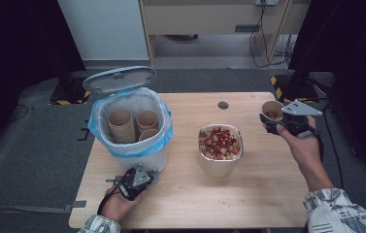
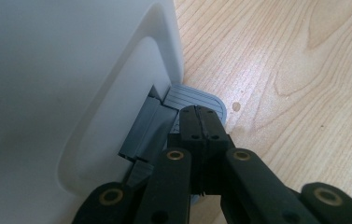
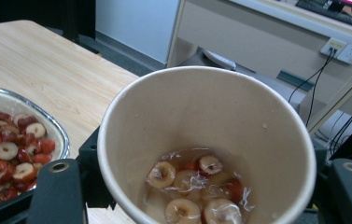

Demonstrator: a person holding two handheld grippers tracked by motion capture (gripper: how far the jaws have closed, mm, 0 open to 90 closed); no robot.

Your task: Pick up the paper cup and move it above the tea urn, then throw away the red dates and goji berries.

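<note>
Right gripper [image 1: 278, 122]: clamped on paper cup [image 1: 272, 110] of sliced dates, held over the table's [image 1: 258, 189] right edge, right of the foil tray [image 1: 220, 143]. Left gripper [image 2: 200, 122]: jaws together, pressing the grey pedal [image 2: 197, 99] of the white bin [image 1: 131, 127]; lid [image 1: 119, 79] up, cups stacked inside

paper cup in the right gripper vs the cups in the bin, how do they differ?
The held paper cup is single, gripped by the right gripper above the table's right edge; the binned cups stand stacked in the lined trash bin. The held cup contains red fruit slices; the binned cups' insides look empty. Both are brown paper, open upward.
</note>
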